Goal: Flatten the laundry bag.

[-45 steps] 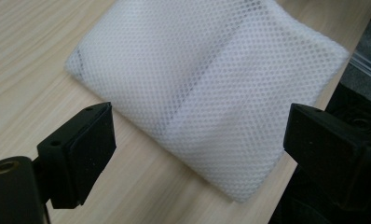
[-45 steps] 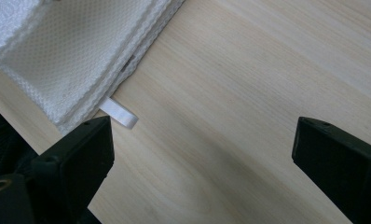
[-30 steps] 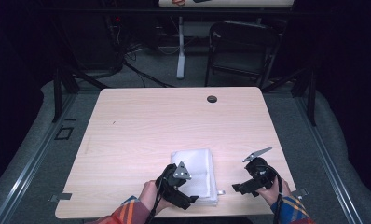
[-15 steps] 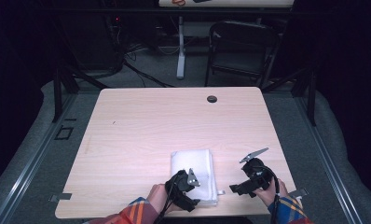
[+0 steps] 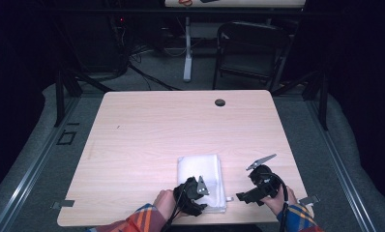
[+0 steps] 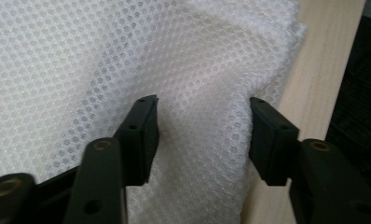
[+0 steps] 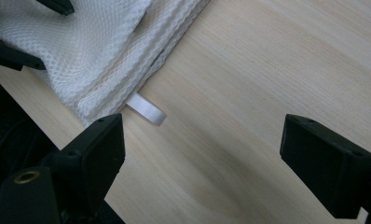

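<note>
left hand-held gripper (image 6: 202, 135): jaws just closing, near corner of folded white mesh cloth (image 5: 200, 171) straddled, not yet pinched | right hand-held gripper (image 7: 202, 158): jaws apart over bare worktop (image 5: 147, 135), cloth's edge and white tab (image 7: 147, 108) just beyond its left jaw

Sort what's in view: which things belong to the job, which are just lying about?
In the job: folded white mesh cloth; left gripper, jaws just closing around a cloth fold; right gripper, open over bare table.
Lying about: black grommet; chair behind the table.
</note>
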{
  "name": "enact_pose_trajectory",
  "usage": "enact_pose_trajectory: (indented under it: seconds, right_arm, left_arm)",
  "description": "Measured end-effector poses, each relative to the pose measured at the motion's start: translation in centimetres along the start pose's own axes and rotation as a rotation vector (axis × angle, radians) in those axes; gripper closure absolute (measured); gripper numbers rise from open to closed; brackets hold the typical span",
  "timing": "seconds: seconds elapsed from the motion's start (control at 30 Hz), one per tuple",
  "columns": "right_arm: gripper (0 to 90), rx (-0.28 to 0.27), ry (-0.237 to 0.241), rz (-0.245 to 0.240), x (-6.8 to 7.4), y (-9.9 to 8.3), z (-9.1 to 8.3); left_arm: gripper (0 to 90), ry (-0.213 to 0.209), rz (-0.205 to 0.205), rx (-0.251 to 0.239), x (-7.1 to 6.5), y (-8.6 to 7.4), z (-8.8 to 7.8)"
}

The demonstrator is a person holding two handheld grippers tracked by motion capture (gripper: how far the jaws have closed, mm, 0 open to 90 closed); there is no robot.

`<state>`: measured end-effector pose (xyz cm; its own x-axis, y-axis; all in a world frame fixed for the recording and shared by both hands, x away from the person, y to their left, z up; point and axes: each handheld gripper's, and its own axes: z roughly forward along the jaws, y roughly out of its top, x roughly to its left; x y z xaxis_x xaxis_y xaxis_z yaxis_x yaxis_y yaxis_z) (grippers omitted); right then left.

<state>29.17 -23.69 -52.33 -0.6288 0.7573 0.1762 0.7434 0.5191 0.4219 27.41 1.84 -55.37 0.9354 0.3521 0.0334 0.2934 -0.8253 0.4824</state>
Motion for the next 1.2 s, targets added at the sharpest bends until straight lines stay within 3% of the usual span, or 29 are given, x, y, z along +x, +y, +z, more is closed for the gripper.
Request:
enact_pose_trajectory:
  seconds: [0.1,0.23,0.4,0.53,0.63,0.67,0.77,0.8,1.07,1.2]
  right_arm:
    - [14.3,-0.028,0.009,0.023,0.2,-0.1,0.3]
    - [19.1,-0.002,0.002,0.004,0.2,-0.1,0.2]
    - [28.9,-0.011,0.013,-0.007,0.7,-0.1,0.2]
    - [47.9,-0.009,0.02,-0.046,1.2,0.2,0.4]
    - [65.8,-0.009,0.038,-0.073,1.7,0.5,0.6]
    - [75.6,-0.013,0.046,-0.093,2.2,0.6,0.7]
    - [82.9,-0.024,0.052,-0.115,2.7,0.8,0.8]
    - [88.7,-0.021,0.061,-0.143,3.0,1.0,0.9]
    - [90.0,0.018,0.077,-0.204,4.4,1.7,2.6]
    - [90.0,0.014,0.08,-0.207,4.6,2.1,3.2]
  left_arm:
    - [56.4,-0.002,0.006,-0.006,0.1,0.0,0.0]
    - [64.7,-0.014,0.006,-0.011,0.3,-0.1,-0.1]
    - [75.3,-0.023,0.003,-0.022,0.6,-0.1,-0.1]
    - [80.6,-0.026,-0.009,-0.032,0.8,-0.3,-0.3]
    - [81.8,-0.029,-0.016,-0.043,1.0,-0.3,-0.5]
    - [82.2,-0.033,-0.02,-0.049,1.1,-0.4,-0.5]
    - [82.3,-0.033,-0.03,-0.063,1.2,-0.3,-0.7]
    - [82.4,-0.033,-0.026,-0.062,1.3,-0.3,-0.8]
    - [82.6,-0.036,-0.047,-0.093,1.8,-0.3,-1.2]
    - [82.6,-0.036,-0.056,-0.106,1.8,-0.3,-1.3]
